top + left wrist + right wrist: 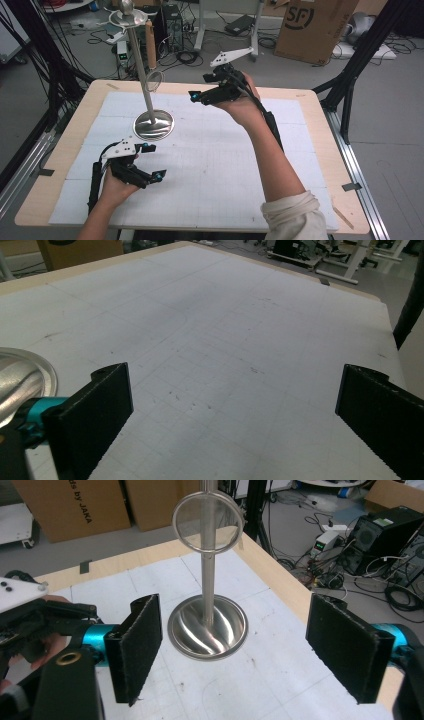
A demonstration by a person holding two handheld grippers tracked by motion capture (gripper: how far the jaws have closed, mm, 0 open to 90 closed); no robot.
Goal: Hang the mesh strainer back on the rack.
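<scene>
Ahead of the right gripper (197,87), held up in the air with its jaws spread wide and empty, stands the metal stand (207,592). In the right gripper view its pole and round dished base (207,627) sit between the two jaws but farther off, untouched, and a hanging ring (207,521) shows in front of the pole. Down near the table (310,100), the left gripper (153,161) is also wide open, just beside the base, gripping nothing.
</scene>
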